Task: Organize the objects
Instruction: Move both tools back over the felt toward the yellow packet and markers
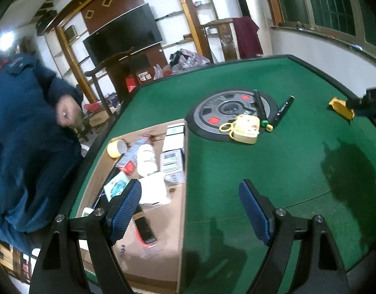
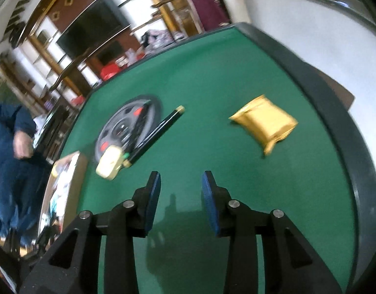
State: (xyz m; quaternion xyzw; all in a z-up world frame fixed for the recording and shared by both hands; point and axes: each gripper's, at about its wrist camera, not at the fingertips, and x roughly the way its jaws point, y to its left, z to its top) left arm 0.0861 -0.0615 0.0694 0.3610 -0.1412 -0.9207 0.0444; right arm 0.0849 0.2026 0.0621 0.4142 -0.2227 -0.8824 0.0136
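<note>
My left gripper (image 1: 190,188) stands open over the right wall of a cardboard box (image 1: 182,220), nothing between its blue pads. The box holds a yellow tape roll (image 1: 116,148), white boxes (image 1: 172,158) and a black and red item (image 1: 144,227). On the green table lie a pale yellow case (image 1: 244,128), two black markers (image 1: 283,109) and a gold pouch (image 1: 341,107). In the right wrist view my right gripper (image 2: 181,181) is open and empty above bare felt, with the gold pouch (image 2: 264,122) ahead to the right and the yellow case (image 2: 109,163) and markers (image 2: 156,134) ahead to the left.
A round grey and black disc (image 1: 227,112) sits in the table's middle under the case and one marker. The table has a raised dark rim (image 2: 334,112). A person in a blue jacket (image 1: 24,134) stands at the left beside the box. Chairs and shelves stand behind.
</note>
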